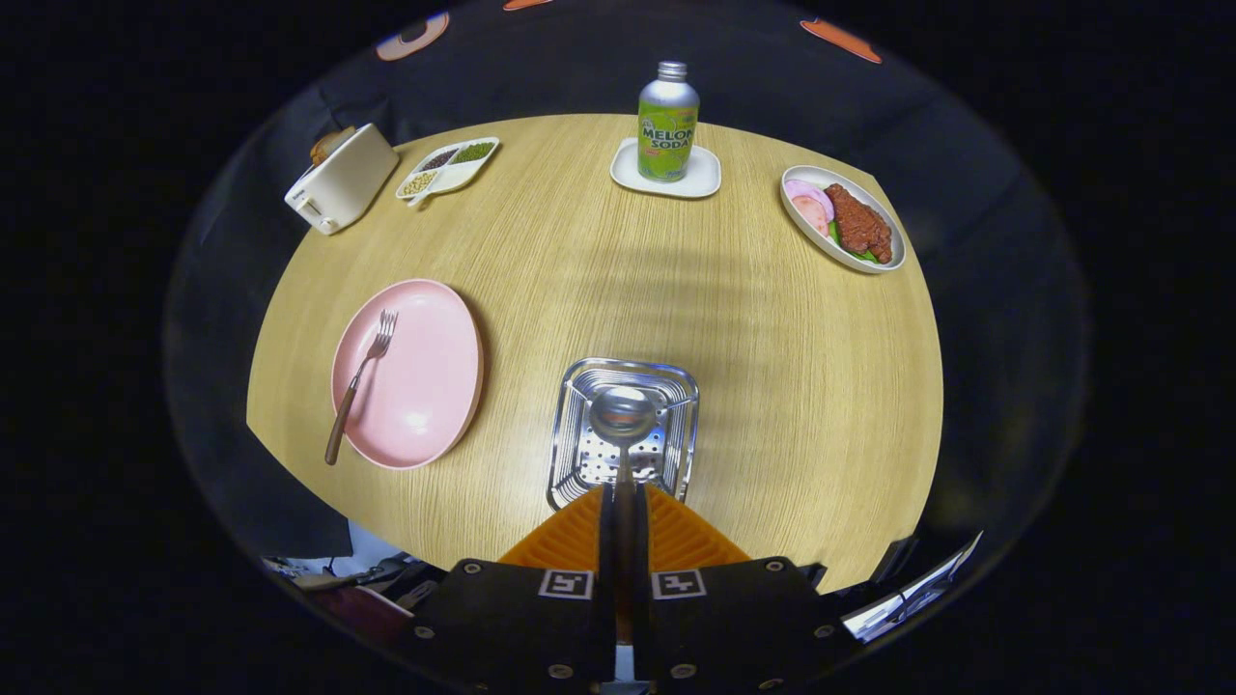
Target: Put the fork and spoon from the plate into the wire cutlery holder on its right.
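one piece in hand — the gripper [623,502] is clamped on the spoon [623,417], bowl over the wire cutlery holder [579,461] (ready to drop); fork [359,378] waits on the plate [435,386].

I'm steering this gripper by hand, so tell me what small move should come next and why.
Probably lower the spoon a little and open the gripper: it is shut on the spoon's handle, with the bowl poised over the wire cutlery holder. The fork still lies on the pink plate.
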`<state>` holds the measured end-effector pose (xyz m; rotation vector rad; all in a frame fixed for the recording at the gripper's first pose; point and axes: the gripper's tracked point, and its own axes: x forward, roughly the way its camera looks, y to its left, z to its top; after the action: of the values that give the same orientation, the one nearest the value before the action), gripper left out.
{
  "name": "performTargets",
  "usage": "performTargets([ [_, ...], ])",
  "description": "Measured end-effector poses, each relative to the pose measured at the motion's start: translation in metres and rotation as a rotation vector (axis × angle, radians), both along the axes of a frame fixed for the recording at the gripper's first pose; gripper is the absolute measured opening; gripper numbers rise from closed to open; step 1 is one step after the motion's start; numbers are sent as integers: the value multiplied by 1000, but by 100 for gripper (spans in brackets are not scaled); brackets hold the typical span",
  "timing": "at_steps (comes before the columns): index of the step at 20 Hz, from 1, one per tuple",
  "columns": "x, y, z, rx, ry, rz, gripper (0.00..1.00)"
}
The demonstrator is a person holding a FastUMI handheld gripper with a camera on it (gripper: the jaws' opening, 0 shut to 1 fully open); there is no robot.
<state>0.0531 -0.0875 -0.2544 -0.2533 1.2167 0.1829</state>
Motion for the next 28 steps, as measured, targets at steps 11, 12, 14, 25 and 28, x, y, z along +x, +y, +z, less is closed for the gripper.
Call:
performTargets([
  [11,25,26,54,35,-285,-38,88],
  [12,28,32,62,56,-337,-58,96],
  [14,36,51,78,112,-448,-92,99],
  [25,17,176,45,250,-709,-163,99],
  [28,9,212,28,247,-708,-107,99],
])
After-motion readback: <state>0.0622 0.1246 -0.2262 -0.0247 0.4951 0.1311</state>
